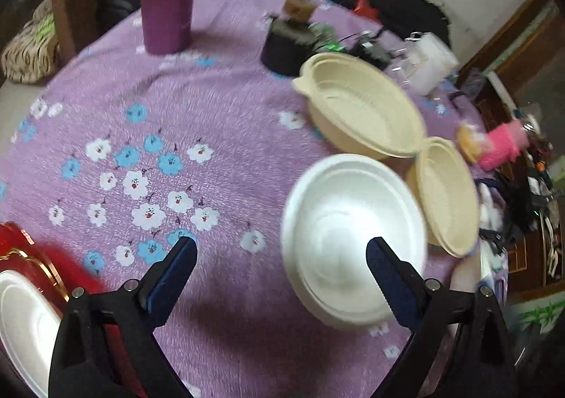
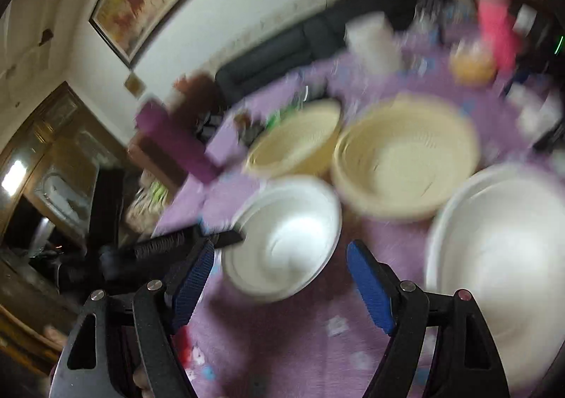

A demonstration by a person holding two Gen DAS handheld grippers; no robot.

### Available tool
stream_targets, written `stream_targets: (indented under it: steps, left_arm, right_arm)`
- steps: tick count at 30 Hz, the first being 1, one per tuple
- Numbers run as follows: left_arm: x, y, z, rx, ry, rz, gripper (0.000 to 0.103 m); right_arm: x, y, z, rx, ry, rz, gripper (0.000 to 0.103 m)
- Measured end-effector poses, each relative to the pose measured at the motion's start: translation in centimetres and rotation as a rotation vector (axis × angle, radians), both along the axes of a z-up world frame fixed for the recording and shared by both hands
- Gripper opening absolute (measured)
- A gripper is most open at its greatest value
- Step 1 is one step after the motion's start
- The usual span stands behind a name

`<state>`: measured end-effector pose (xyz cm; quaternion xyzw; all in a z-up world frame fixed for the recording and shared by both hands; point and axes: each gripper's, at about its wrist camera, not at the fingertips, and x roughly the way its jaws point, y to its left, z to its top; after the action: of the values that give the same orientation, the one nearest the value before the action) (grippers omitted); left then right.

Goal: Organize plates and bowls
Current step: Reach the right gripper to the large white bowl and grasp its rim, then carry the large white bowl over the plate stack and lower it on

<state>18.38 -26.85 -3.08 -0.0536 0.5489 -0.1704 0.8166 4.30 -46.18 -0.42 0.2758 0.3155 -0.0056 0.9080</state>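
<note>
The white bowl (image 1: 353,239) lies on the purple flowered cloth (image 1: 176,115), just beside 2 cream bowls (image 1: 363,108) that touch each other behind it. The left gripper (image 1: 280,253) hangs over the white bowl with its jaws apart and empty. The right gripper (image 2: 280,257) is also spread and holds nothing; its view is blurred, with another white bowl (image 2: 501,257) to the right. I judge the step is the approach to a first pick. Next, 1 jaw must go inside the rim, then close.
</note>
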Motion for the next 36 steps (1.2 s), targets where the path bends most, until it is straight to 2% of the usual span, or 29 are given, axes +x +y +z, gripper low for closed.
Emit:
stream_targets:
  steps: [2,4,6,8,12,15,17,18,19,20,25,29,30,31,34,36]
  left_arm:
    - [-1.5,-0.1,0.8,-0.022,-0.016,-0.036,0.096]
    - [-2.7,-0.3,1.3,-0.050,-0.020,-0.064,0.096]
    - [-3.9,-0.7,1.6,-0.081,-0.021,-0.096,0.096]
    - [-5.1,-1.2,1.8,-0.105,-0.021,-0.121,0.096]
    - [-7.0,-2.5,2.0,-0.122,-0.019,-0.173,0.096]
    - [-7.8,-2.7,1.8,-0.117,-0.025,-0.198,0.096]
    - [-8.4,-2.6,1.8,-0.111,-0.029,-0.204,0.096]
    - [-8.6,-2.5,1.7,-0.111,-0.029,-0.204,0.096]
    - [-8.9,-2.3,1.6,-0.113,-0.028,-0.205,0.096]
    - [-9.1,-2.0,1.5,-0.113,-0.025,-0.204,0.096]
    - [-10.3,-0.5,0.3,-0.126,0.014,-0.179,0.096]
    - [-11.4,-0.9,-0.8,-0.103,0.030,-0.198,0.096]
    - [-11.6,-1.3,-1.1,-0.101,0.035,-0.201,0.096]
    - [-11.6,-1.6,-1.5,-0.100,0.041,-0.199,0.096]
    - [-11.3,-3.0,-2.6,-0.103,0.060,-0.190,0.096]
    - [-11.0,-4.1,-3.1,-0.095,0.063,-0.191,0.096]
  right_arm:
    - [-1.7,-1.4,1.7,-0.166,-0.005,-0.162,0.083]
    - [-2.7,-2.7,2.2,-0.351,0.056,-0.351,0.083]
    - [-2.7,-4.0,1.7,-0.437,0.139,-0.445,0.083]
    - [-2.3,-5.5,0.1,-0.463,0.245,-0.499,0.083]
    - [-1.6,-8.2,-3.5,-0.399,0.416,-0.508,0.083]
    - [-0.6,-8.7,-5.1,-0.349,0.477,-0.464,0.085]
    - [-0.6,-8.5,-4.9,-0.355,0.464,-0.454,0.083]
    - [-0.7,-8.4,-4.6,-0.344,0.443,-0.446,0.077]
    - [-0.9,-8.2,-4.3,-0.323,0.420,-0.429,0.059]
    - [-0.9,-8.0,-4.3,-0.320,0.418,-0.418,0.050]
    - [-2.0,-6.6,-4.1,-0.324,0.405,-0.359,0.026]
    - [-3.7,-4.8,-4.6,-0.285,0.381,-0.254,0.024]
    - [-4.1,-4.5,-4.7,-0.261,0.371,-0.227,0.023]
    - [-4.4,-4.5,-4.8,-0.233,0.364,-0.203,0.017]
    - [-4.8,-4.1,-5.8,-0.096,0.361,-0.094,0.015]
    - [-4.9,-3.9,-6.4,-0.089,0.376,-0.085,0.015]
